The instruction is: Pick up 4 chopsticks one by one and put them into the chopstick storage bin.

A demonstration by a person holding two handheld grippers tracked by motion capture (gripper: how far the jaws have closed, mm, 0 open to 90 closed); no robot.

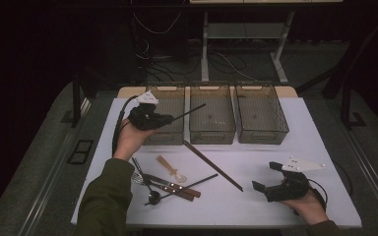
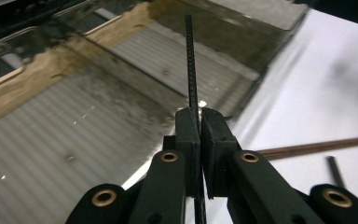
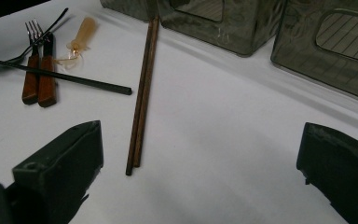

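Nearest the lens in the left gripper view, the left gripper [image 2: 199, 122] has its jaws pressed together on a black chopstick [image 2: 191, 60], which runs up toward 12 o'clock over the ribbed floor of a smoky plastic bin [image 2: 65, 135]. In the high view this left gripper [image 1: 170, 118] hovers at the near rim of the left bin [image 1: 170, 101], and the stick's tip points at 2 o'clock over the middle bin [image 1: 211, 115].

To do this step well, I think the stick should be brought fully over one bin, lowered nearly flat along its length, and only then released, so it does not bounce over the wall.

The right gripper [image 1: 267, 176] rests at 4 o'clock on the white table [image 1: 275, 152], jaws wide apart and empty. Its own view shows that the brown chopsticks [image 3: 142, 88] are two, lying side by side; beyond lie the second black chopstick [image 3: 60, 75], two wooden-handled pieces [image 3: 39, 79] and a pale spoon [image 3: 81, 35]
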